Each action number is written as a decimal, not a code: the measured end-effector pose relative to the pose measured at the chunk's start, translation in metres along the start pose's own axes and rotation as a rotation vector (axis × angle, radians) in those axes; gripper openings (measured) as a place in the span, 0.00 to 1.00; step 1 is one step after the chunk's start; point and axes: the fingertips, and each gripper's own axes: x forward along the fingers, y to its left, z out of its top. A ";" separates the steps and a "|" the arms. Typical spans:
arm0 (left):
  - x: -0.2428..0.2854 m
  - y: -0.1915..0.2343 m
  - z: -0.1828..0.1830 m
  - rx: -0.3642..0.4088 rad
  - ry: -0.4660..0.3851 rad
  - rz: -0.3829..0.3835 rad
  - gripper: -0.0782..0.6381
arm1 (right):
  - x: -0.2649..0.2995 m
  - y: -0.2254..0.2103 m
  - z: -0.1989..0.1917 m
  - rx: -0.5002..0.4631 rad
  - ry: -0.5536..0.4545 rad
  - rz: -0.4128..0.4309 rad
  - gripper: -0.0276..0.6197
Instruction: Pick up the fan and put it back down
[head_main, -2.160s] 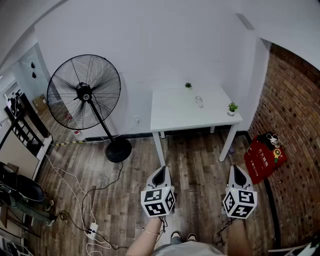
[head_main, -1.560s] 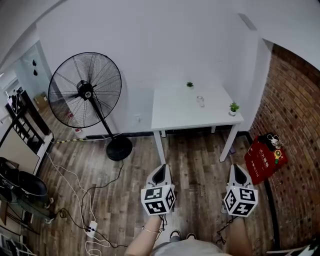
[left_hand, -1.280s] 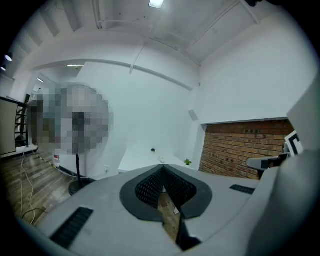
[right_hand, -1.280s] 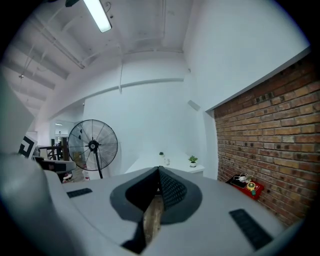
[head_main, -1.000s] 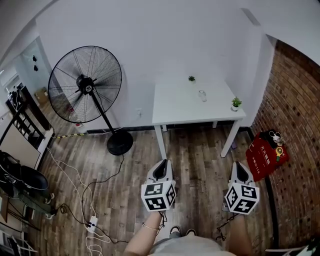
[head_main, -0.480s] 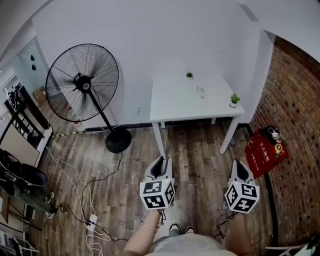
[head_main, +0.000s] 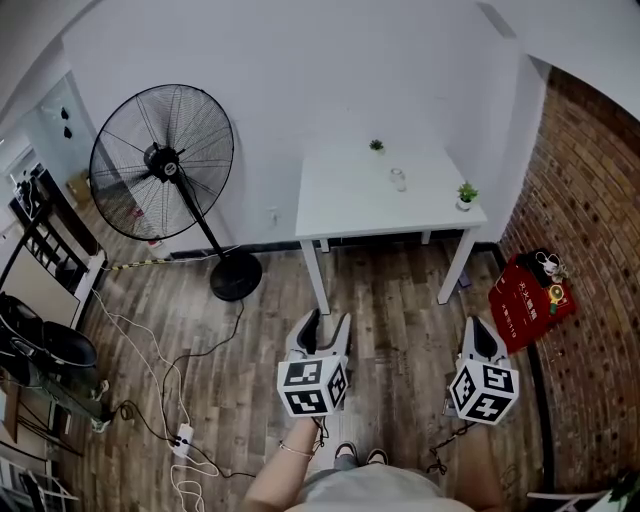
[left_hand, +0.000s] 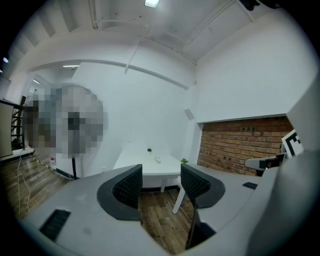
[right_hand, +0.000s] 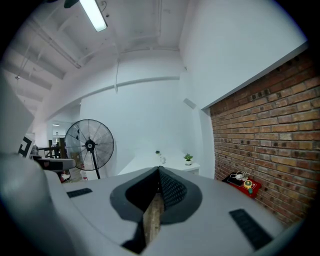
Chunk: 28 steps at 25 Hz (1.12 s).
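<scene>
The black pedestal fan (head_main: 163, 165) stands upright on the wood floor at the far left, its round base (head_main: 236, 276) near the wall. It also shows far off in the right gripper view (right_hand: 90, 145). Both grippers hover low in front of me, well short of the fan. My left gripper (head_main: 322, 328) is open; its jaws have just been opening and nothing lies between them (left_hand: 161, 175). My right gripper (head_main: 476, 335) is shut and empty, its pads together (right_hand: 159, 172).
A white table (head_main: 340, 215) stands ahead against the wall with two small plants (head_main: 466, 192) and a glass (head_main: 398, 180). A red box (head_main: 528, 300) lies by the brick wall on the right. Cables and a power strip (head_main: 183, 435) trail over the floor at left.
The left gripper's jaws have gone from shut to wide open. Both hands have stayed in place, and the fan has not moved.
</scene>
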 end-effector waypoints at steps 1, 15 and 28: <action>0.001 -0.002 -0.001 0.002 0.002 0.000 0.42 | 0.000 -0.002 0.000 0.001 0.001 0.000 0.04; 0.004 -0.018 -0.017 0.013 0.036 0.056 0.43 | 0.002 -0.043 -0.015 0.043 0.030 -0.001 0.04; 0.092 -0.017 -0.005 0.017 0.025 0.010 0.43 | 0.063 -0.070 -0.007 0.043 0.026 -0.050 0.04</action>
